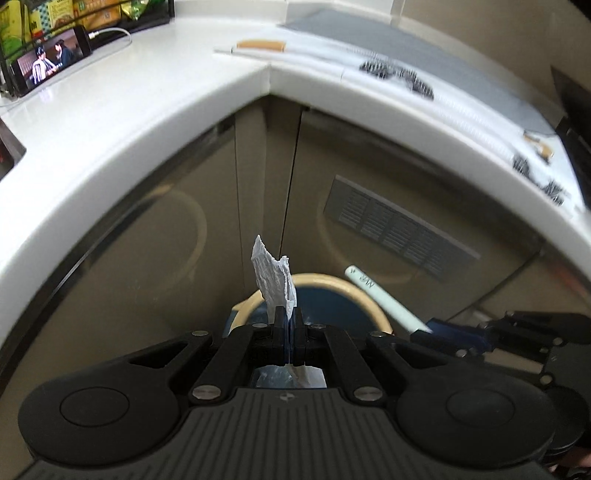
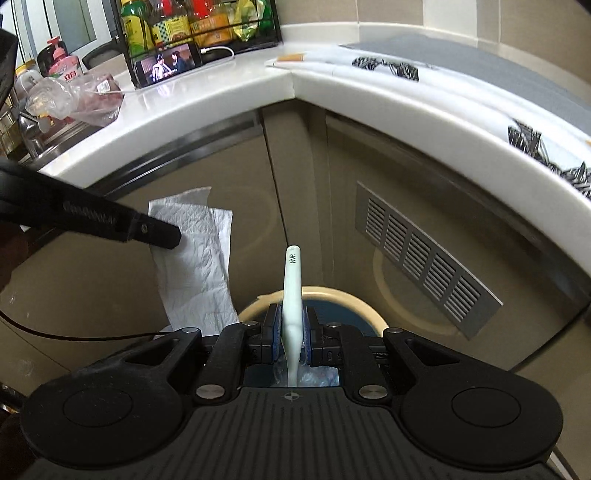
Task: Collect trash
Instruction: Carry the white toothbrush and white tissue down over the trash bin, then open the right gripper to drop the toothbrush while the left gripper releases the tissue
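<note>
A: Glossy white L-shaped counter [image 1: 110,122] wraps an inside corner, with beige cabinet doors [image 1: 177,236] below and a grey slatted vent panel [image 2: 424,258] set in the right-hand door. Record the counter contents.

B: Left run: a phone [image 2: 168,64] propped on its side with a video playing and a white cable plugged in. Behind it a black wire rack of bottles and packets [image 2: 192,26]. Further left, crumpled clear plastic bags [image 2: 74,96] near a sink edge. Right run: a grey mat [image 1: 369,37] and a white cloth with black tufted marks [image 2: 461,99]. A tan-and-white stick [image 1: 260,45] lies near the corner.

A: Floor?

B: A round bin with a cream rim and dark blue inside [image 2: 332,295] stands against the cabinet corner, just below both tongs.

A: Left tongs [image 1: 288,314]?

B: Jaws fully together, pinching a crumpled white paper tissue [image 1: 273,275]. It sticks up past the tips over the bin's near rim. In the right wrist view the same sheet hangs as a long strip to the left of the bin.

A: Right tongs [image 2: 291,321]?

B: Jaws nearly together, clamped on a pale mint-white tube with black lettering [image 2: 291,280]. It stands up between the blue pads [image 2: 273,332] and its far end rises above the bin's rim. In the left wrist view it slants over the bin's right side.

A: Contact between the two items?

B: None; they are apart, tissue left, tube right.
</note>
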Demonstrator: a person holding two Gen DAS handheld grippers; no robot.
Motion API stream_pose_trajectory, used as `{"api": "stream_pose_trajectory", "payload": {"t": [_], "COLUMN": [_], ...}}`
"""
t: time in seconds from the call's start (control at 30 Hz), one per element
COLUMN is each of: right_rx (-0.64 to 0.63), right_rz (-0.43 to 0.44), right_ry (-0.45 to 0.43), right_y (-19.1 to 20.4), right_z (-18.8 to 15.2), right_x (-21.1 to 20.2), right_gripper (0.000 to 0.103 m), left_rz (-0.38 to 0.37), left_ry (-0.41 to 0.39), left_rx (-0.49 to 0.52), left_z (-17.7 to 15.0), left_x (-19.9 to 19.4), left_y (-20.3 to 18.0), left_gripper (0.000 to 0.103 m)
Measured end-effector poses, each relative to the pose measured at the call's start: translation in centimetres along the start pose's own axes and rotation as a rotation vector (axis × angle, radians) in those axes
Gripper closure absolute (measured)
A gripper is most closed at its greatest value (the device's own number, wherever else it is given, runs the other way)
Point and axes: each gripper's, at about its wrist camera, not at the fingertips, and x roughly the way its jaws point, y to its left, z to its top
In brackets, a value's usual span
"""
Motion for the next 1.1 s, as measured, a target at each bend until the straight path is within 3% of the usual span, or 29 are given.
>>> {"api": "stream_pose_trajectory", "payload": {"t": [1.1], "right_rx": [0.077], "right_rz": [-0.019], "right_ry": [0.219], "right_y": [-2.2], "right_z": [-3.0], "right_x": [8.7], "right_gripper": [0.089], "left_rz": [0.036], "left_ry": [0.202], "left_rx": [0.064], "left_z": [-1.9], "left_x": [10.6], "left_y": [-1.0], "left_gripper": [0.103]}}
